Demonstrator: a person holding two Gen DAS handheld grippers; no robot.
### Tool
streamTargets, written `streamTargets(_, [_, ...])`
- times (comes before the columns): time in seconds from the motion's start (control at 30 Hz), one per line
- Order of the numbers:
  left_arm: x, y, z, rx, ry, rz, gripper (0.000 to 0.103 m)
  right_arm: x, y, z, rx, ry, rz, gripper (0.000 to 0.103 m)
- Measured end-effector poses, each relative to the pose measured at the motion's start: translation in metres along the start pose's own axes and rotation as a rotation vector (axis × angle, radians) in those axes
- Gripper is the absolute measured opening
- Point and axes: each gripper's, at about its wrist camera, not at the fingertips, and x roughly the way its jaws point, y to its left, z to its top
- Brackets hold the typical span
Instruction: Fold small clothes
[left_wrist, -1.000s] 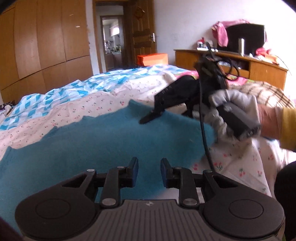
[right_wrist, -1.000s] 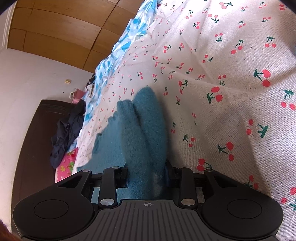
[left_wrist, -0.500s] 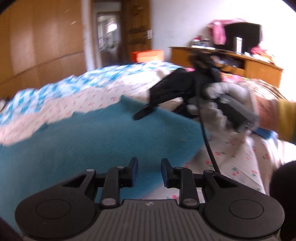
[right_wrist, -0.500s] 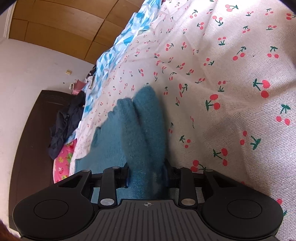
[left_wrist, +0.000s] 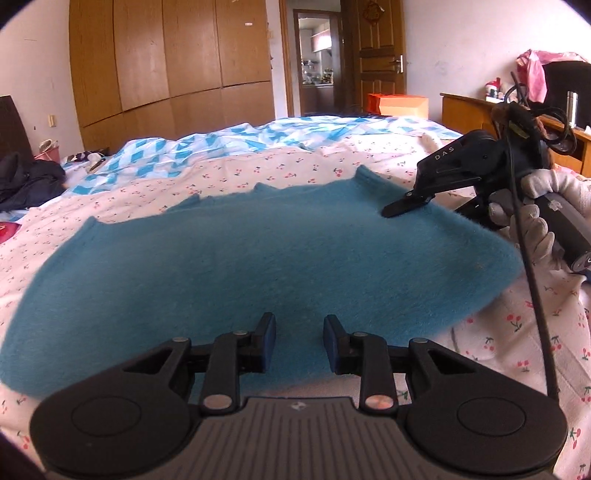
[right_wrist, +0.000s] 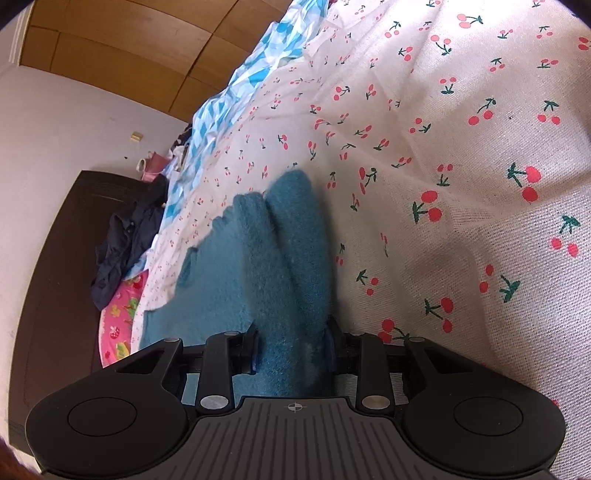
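Jaws: right gripper (right_wrist: 291, 345) clenched on a bunched edge of the teal garment (left_wrist: 258, 258), left gripper (left_wrist: 299, 343) parted and empty just above its near hem; garment otherwise flat on the bed (right_wrist: 461, 184) ahead, folding judged barely begun.

A fuzzy teal garment (left_wrist: 258, 258) of thick, nappy knit or fleece lies on a matt woven cotton sheet (right_wrist: 461, 147) printed with cherries. The left gripper (left_wrist: 298, 341) and right gripper (right_wrist: 291, 345) are matt black plastic with ribbed grey housings and small shiny metal pivot pins. The wardrobe (left_wrist: 166, 66) is smooth, lightly glossy wood. The hand's glove (left_wrist: 546, 199) looks like pale knitted cloth, though blurred.
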Motion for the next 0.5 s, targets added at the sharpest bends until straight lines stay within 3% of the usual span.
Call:
streamTargets(0.13, [-0.005, 0.006, 0.002, -0.075, 0.026, 0.001, 0.038, 0.000, 0.001, -0.001, -0.012, -0.005, -0.008, 0.029])
streamTargets(0.2, [-0.009, 0.010, 0.009, -0.130, 0.057, -0.068, 0.038, 0.000, 0.003, 0.000, -0.025, -0.003, -0.017, 0.029])
streamTargets(0.3, [-0.017, 0.022, 0.019, -0.295, 0.128, -0.291, 0.038, 0.001, 0.002, 0.000, -0.028, -0.005, -0.015, 0.029])
streamTargets(0.33, [-0.021, 0.023, 0.022, -0.329, 0.127, -0.331, 0.038, 0.001, 0.002, 0.000, -0.031, -0.007, -0.015, 0.029])
streamTargets(0.5, [-0.042, 0.034, 0.045, -0.365, 0.046, -0.379, 0.038, 0.002, 0.004, -0.001, -0.053, -0.014, -0.022, 0.029])
